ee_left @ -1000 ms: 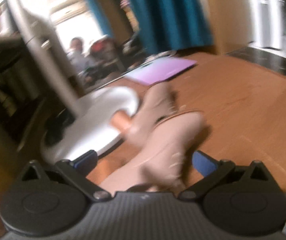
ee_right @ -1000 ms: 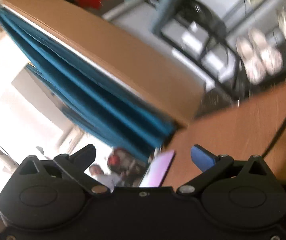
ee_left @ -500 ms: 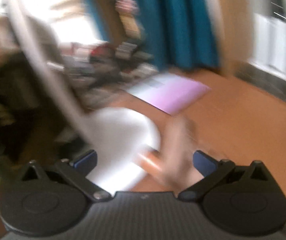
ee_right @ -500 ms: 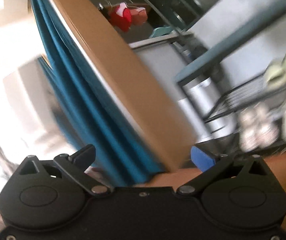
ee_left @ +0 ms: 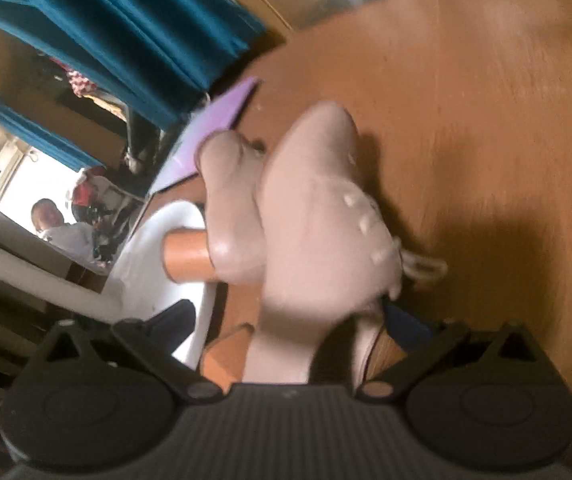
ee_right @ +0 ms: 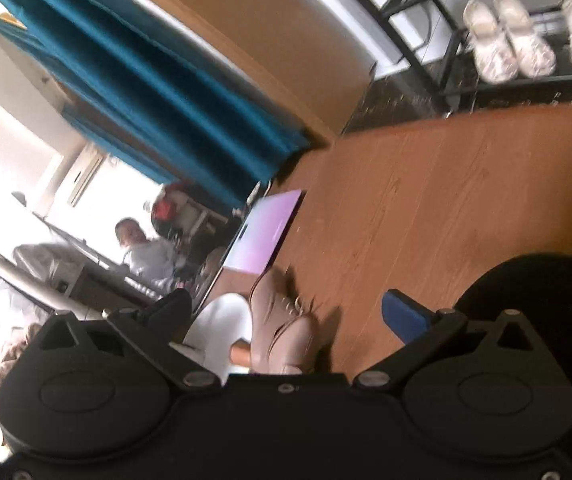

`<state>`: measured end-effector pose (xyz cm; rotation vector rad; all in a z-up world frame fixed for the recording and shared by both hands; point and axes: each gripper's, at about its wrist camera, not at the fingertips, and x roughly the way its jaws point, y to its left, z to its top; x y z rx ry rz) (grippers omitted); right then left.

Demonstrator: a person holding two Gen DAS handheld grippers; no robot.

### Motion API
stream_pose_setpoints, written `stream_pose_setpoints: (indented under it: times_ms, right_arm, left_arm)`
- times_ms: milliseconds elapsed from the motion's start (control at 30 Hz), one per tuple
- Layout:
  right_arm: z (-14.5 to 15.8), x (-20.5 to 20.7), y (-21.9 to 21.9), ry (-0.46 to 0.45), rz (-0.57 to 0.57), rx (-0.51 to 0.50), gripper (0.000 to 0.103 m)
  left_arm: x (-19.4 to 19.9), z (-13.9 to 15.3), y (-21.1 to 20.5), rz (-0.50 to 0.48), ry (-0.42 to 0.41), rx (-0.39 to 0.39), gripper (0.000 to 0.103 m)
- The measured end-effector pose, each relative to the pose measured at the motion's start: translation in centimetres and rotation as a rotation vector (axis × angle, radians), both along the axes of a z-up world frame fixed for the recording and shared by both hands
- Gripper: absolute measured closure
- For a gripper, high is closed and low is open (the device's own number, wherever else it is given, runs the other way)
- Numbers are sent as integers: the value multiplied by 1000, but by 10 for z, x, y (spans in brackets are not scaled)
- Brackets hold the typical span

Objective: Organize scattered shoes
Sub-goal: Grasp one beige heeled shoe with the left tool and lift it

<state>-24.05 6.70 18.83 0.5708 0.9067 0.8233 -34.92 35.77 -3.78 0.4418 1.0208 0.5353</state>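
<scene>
Two beige heeled ankle boots lie on the wooden floor. In the left wrist view the nearer boot [ee_left: 317, 240] fills the space between my fingers, and the second boot [ee_left: 230, 208] lies just left of it with its tan block heel showing. My left gripper [ee_left: 289, 320] is open around the nearer boot's rear. In the right wrist view a beige boot [ee_right: 282, 328] lies ahead of my right gripper [ee_right: 286, 312], which is open and empty above the floor.
A white round fan base [ee_left: 158, 248] sits left of the boots. A purple flat mat [ee_right: 266, 236] lies beyond them. A black shoe rack [ee_right: 445, 60] with pale sneakers [ee_right: 505, 36] stands at the far right. Blue curtains [ee_right: 158, 92] hang behind.
Both views swung sharply. My left gripper has dropped back down over the boots, with the nearer boot now between its fingers. My right gripper has tilted down toward the floor and the boot.
</scene>
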Motion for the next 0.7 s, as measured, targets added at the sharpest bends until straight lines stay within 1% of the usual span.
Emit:
stream_pose_setpoints:
  times_ms: [33,67,133,200,233,267,300,367,433,467,533,600,700]
  right_arm:
    - [-1,-2,-3,1,-7,-6,0]
    - [-2,-6,-7,1,-14,-11,0]
    - [-6,-2,-9,19,-32,-13,0]
    - [-12,5,-7,37,-51,-18,0]
    - [-15,11,-4,43,-59,-23,0]
    - [-18,15,-2,45,-66,-24,0]
    - [-21,18,-2,44,-72,-22,0]
    - [-25,23,0,43,-82,-22,0]
    - [-28,25,0,46,-91,-19,0]
    - [-30,28,-2,49,-103,-14,0]
    - [-30,31,-10,53,-135,-2,0]
    - [-32,35,-17,57,-167,7,0]
    - [-32,39,-34,63,-224,24,0]
  left_arm:
    - [2,-1,4,10,-3,-53,14]
    - [4,-3,7,20,-5,-91,14]
    - [8,-4,7,30,-1,-90,20]
    - [14,-9,12,46,9,-91,21]
    - [19,-7,17,57,4,-109,23]
    - [22,-6,21,68,0,-129,28]
    - [24,-5,25,79,0,-140,37]
    - [30,-4,29,98,4,-142,46]
    - [35,3,30,125,-13,-145,65]
    - [37,9,33,142,-29,-171,66]
    - [37,16,39,172,-59,-246,71]
    - [46,21,40,180,-75,-282,73]
    - [60,34,33,194,-129,-378,75]
